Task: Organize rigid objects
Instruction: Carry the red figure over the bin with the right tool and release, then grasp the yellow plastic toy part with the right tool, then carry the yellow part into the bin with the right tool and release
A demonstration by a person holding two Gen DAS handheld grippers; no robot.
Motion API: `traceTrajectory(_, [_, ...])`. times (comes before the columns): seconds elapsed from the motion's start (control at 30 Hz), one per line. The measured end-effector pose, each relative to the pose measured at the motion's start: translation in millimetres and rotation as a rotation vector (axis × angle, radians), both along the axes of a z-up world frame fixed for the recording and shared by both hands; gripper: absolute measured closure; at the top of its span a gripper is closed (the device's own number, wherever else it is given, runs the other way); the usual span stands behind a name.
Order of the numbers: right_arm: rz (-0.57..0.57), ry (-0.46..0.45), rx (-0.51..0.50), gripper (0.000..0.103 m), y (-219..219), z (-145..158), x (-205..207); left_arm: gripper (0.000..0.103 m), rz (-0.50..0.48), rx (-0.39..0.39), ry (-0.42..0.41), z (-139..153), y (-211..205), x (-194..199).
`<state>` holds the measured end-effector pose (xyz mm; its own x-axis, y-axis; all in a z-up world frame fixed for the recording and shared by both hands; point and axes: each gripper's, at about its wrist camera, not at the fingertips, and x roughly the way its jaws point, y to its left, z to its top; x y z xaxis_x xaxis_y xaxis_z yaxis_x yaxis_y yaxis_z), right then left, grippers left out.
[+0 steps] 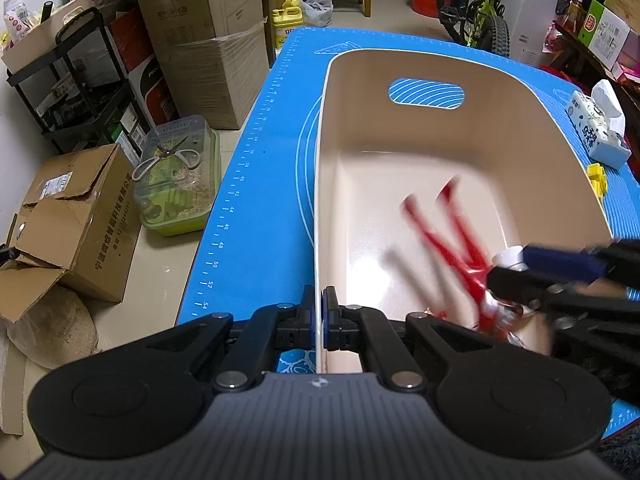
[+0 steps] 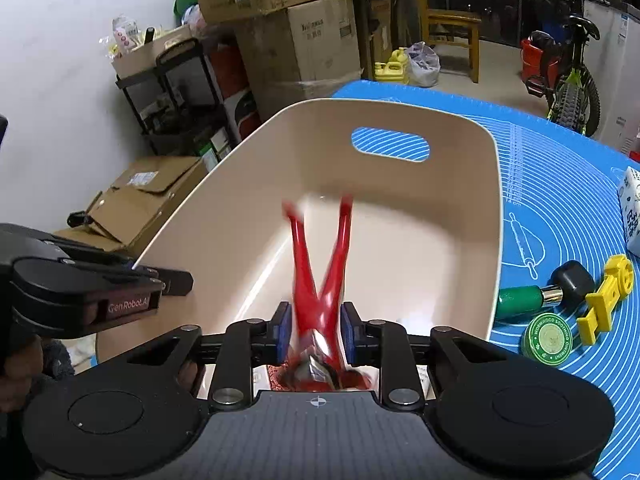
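Room: cluttered storage space with stacked cardboard boxes [image 1: 208, 40], a black shelf cart [image 1: 76, 80], a wooden chair [image 2: 452, 20] and a green bicycle [image 2: 572, 84] behind the work table.
Surface: blue baking mat [image 1: 260, 184] printed with rulers and circles, covering the table.
Bin: cream plastic tub [image 1: 440, 148] with an oval handle cutout in its far wall, standing on the mat.
Left gripper [image 1: 319, 320]: jaws pinched tight on the tub's near-left rim, one blue pad on each side of the thin wall; in the right wrist view it shows as a black body at the tub's left edge [image 2: 160, 280].
Right gripper [image 2: 314, 330]: jaws partly apart, narrow rather than wide; the blue pads stand just beside the figure's body on either side, with small gaps, so they do not clamp it.
Red figure [image 2: 320, 272]: red and silver toy figure, blurred, inside the tub's opening between the right gripper's pads.
Figure's direction: long axis runs away from the right wrist camera toward the tub's far wall; head end nearest the camera, two legs spread in a V pointing to the far wall and down into the tub.
Figure, left view: blurred red legs [image 1: 448, 232] over the tub's floor near its right wall, beside the right gripper's fingers [image 1: 560, 264].
Right of tub: green-handled dumbbell [image 2: 540, 292], round green tin [image 2: 550, 338], yellow plastic part [image 2: 608, 300] and a tissue pack [image 1: 598, 132] on the mat.
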<state>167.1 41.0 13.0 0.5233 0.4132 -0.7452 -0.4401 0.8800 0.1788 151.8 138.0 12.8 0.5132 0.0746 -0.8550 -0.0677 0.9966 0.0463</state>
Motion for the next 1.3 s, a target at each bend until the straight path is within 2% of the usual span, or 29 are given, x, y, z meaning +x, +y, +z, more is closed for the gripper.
traceTrajectory(0.03, [-0.008, -0.019, 0.013, 0.047, -6, 5, 1, 0.098, 0.0, 0.001, 0.001, 0, 0, 0])
traceTrajectory(0.07, [-0.023, -0.045, 0.023, 0.046, -13, 12, 2, 0.098, 0.0, 0.001, 0.002, 0, 0, 0])
traceTrajectory(0.2, [-0.13, -0.114, 0.033, 0.044, -54, 37, 20, 0.098, -0.003, 0.002, 0.005, 0, 0, 0])
traceTrajectory(0.3, [-0.269, -0.129, -0.018, 0.044, -96, 39, 48, 0.098, -0.003, 0.002, 0.005, 1, 0, 1])
traceTrajectory(0.4, [-0.388, -0.071, -0.047, 0.044, -135, 23, 77, 0.098, -0.003, 0.004, 0.005, 1, 0, 1])
traceTrajectory(0.5, [-0.463, -0.01, -0.121, 0.044, -164, -10, 97, 0.098, -0.004, 0.007, 0.005, 0, 0, 1])
traceTrajectory(0.63, [-0.515, 0.046, -0.154, 0.044, -177, -45, 109, 0.098, -0.005, 0.008, 0.005, 0, 0, 1])
traceTrajectory(0.77, [-0.58, 0.048, -0.173, 0.045, -183, -66, 115, 0.098, -0.007, 0.009, 0.005, -1, 0, 1])
traceTrajectory(0.97, [-0.579, 0.089, -0.154, 0.046, -188, -84, 131, 0.098, -0.008, 0.009, 0.006, -1, 0, 1])
traceTrajectory(1.0, [-0.577, 0.078, -0.16, 0.055, -186, -86, 131, 0.098, -0.008, 0.009, 0.006, -1, 0, 1])
traceTrajectory(1.07, [-0.577, 0.065, -0.184, 0.055, -180, -87, 132, 0.098, -0.008, 0.009, 0.006, -1, 0, 1])
traceTrajectory(1.17, [-0.568, 0.064, -0.164, 0.059, -180, -87, 128, 0.098, -0.008, 0.008, 0.006, -1, 0, 1])
traceTrajectory(1.3, [-0.538, 0.003, -0.194, 0.059, -177, -75, 112, 0.098, -0.007, 0.008, 0.006, -1, -1, 1])
